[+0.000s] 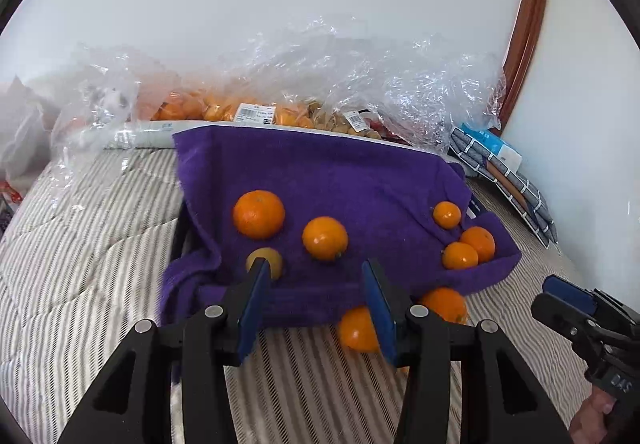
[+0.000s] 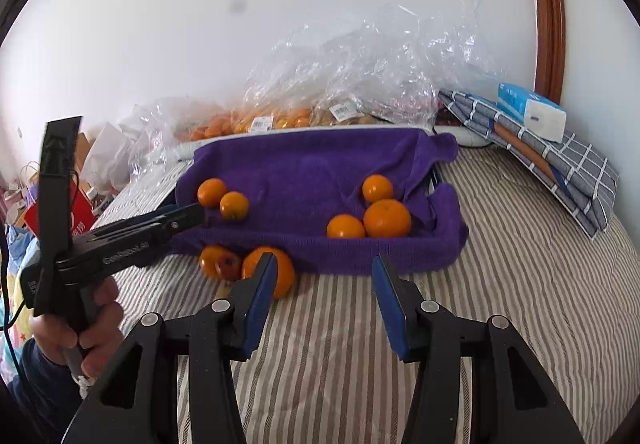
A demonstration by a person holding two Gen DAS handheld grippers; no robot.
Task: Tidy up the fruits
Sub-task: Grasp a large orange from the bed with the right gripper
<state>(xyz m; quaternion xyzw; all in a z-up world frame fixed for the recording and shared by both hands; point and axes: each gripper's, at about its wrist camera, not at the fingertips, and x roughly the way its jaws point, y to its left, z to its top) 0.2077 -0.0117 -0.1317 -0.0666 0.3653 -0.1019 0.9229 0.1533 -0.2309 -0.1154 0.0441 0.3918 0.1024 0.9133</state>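
Left wrist view: left gripper [image 1: 316, 284] has its jaws spread wide, gripping nothing, hovering over the purple towel [image 1: 320, 171] where oranges [image 1: 325, 238] sit. Right gripper [image 2: 324, 280] gapes wide too, above the striped bedding [image 2: 500, 284]; two more oranges [image 2: 280, 268] lie just off the towel's edge.

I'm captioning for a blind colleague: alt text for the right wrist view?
An open right gripper hovers over a striped bed, facing a purple towel holding five oranges; two more fruits lie before it.
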